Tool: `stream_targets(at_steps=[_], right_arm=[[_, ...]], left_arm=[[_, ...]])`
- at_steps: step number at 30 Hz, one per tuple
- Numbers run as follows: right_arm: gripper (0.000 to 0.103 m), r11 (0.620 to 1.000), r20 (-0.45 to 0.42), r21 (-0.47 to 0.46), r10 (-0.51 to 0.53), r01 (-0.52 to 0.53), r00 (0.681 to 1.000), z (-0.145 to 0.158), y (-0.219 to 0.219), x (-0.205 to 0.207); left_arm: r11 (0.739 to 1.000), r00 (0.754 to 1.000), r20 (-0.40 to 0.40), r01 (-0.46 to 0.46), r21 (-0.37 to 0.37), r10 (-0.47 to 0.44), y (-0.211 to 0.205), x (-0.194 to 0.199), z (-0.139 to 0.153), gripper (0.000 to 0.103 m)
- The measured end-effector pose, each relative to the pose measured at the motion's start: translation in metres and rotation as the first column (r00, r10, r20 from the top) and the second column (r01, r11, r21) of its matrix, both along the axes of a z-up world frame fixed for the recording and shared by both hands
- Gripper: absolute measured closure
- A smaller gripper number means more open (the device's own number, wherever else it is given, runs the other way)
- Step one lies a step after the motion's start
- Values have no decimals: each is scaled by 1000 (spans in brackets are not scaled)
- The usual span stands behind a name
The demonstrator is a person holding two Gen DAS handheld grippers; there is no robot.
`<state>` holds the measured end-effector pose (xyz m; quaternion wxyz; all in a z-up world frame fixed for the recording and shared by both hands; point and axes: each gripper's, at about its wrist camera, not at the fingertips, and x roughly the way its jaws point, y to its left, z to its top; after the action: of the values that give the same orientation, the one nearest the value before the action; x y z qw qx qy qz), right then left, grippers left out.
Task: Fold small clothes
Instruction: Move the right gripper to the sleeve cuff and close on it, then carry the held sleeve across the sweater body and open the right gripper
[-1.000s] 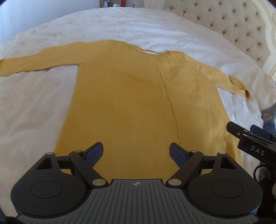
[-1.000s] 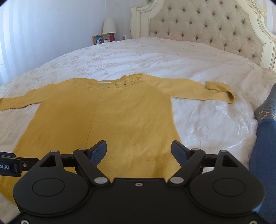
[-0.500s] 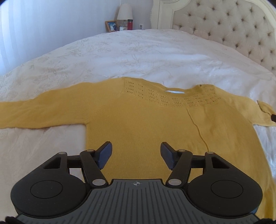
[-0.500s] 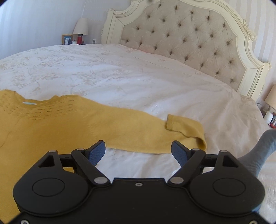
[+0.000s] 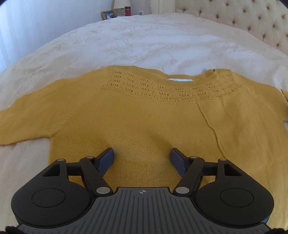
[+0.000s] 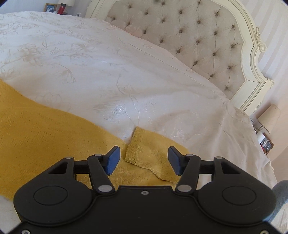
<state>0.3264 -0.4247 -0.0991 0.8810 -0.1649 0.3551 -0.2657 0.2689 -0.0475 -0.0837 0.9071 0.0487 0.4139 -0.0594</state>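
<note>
Left gripper [image 5: 142,158] over chest area of yellow sweater [image 5: 144,117]; jaws apart, just been opening a little, nothing clamped, only flat knit seen between blue pads [image 5: 106,159]; contact w/ fabric cannot be told. Right gripper [image 6: 143,160] over end of sweater's sleeve [image 6: 54,140]; jaws apart but just been closing; folded-back cuff [image 6: 142,153] between pads, not pinched, gap visible both sides. Sweater spread flat, front up, on white embroidered bedspread [image 5: 144,41]; lace-knit yoke [image 5: 167,90] and neckline w/ pale label [image 5: 180,79] toward far side of bed; one sleeve out to left edge of left-wrist view, other sleeve toward right; vertical crease [image 5: 210,126] down body right of centre. Tufted headboard [image 6: 198,41] w/ cream carved frame at bed's right end in right-wrist view. Nightstand items at rear: photo frame [image 5: 108,14], red container [image 5: 127,11], lamp base. Second lamp [image 6: 270,117] beside bed near headboard. Grey sock of person [image 6: 280,190] at lower right edge.
</note>
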Motion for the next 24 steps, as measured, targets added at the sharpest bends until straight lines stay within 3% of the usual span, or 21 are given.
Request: stream_targets(at_steps=[5, 7, 9, 15, 24], right_arm=[[46, 999, -44, 6, -46, 47, 998, -18, -16, 13], [59, 998, -42, 36, -50, 51, 998, -20, -21, 13], [89, 994, -36, 84, -64, 66, 997, -17, -28, 14], [91, 969, 35, 214, -131, 120, 991, 7, -47, 1], [92, 918, 118, 383, -160, 103, 980, 66, -47, -35]], left_arm=[[1000, 1000, -1, -8, 0, 8, -1, 4, -2, 31], [1000, 1000, 1, -4, 1, 4, -2, 4, -2, 31], [1000, 1000, -3, 2, -14, -2, 0, 5, -1, 31], [994, 1000, -5, -3, -105, 2, 24, -8, 16, 32], [994, 999, 50, 19, -111, -14, 60, -23, 33, 32]])
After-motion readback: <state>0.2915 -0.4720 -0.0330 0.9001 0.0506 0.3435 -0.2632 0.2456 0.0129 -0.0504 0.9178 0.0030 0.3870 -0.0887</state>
